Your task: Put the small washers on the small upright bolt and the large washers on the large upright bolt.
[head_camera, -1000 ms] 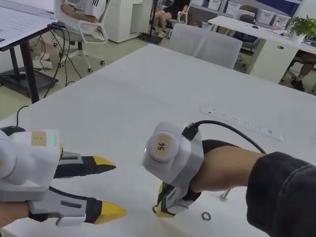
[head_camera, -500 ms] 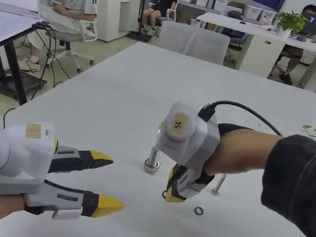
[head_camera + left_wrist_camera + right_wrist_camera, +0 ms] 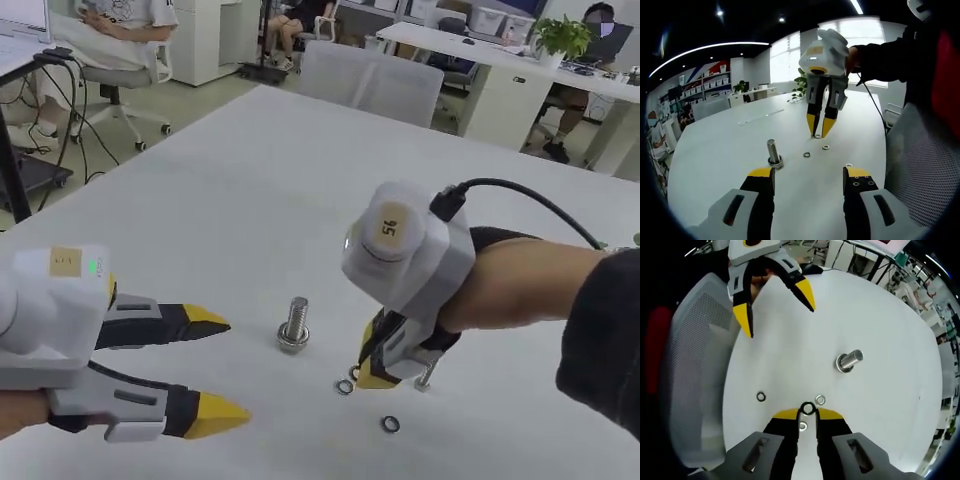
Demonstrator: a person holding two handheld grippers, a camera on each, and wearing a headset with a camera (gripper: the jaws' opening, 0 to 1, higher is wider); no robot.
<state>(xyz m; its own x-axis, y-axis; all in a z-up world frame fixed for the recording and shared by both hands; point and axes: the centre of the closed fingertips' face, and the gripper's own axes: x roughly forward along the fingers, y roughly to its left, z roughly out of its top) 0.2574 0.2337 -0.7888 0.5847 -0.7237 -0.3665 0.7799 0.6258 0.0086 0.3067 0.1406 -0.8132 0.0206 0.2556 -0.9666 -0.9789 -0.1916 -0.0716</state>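
Observation:
The large bolt [image 3: 294,325] stands upright on the white table [image 3: 230,200], with one washer round its base. My right gripper [image 3: 373,378] points down just right of it, shut on a dark washer [image 3: 808,408] pinched between the yellow tips. The small bolt [image 3: 426,375] stands partly hidden behind that gripper. Loose washers [image 3: 345,386] lie on the table by the tips, another washer [image 3: 390,424] nearer me. My left gripper [image 3: 222,365] hovers open and holds nothing, left of the large bolt [image 3: 773,152]. From the left gripper view, the right gripper [image 3: 819,131] hangs over the washers [image 3: 806,154].
A grey mesh chair [image 3: 370,80] stands at the table's far edge. Beyond it are desks, a potted plant [image 3: 560,35] and seated people [image 3: 120,15]. A cable [image 3: 530,200] runs from the right gripper. The table's near edge lies just below the left gripper.
The camera has tilted down. My right gripper has moved right, away from the large bolt toward the small bolt, with the washer still in its tips. The left gripper has stayed put.

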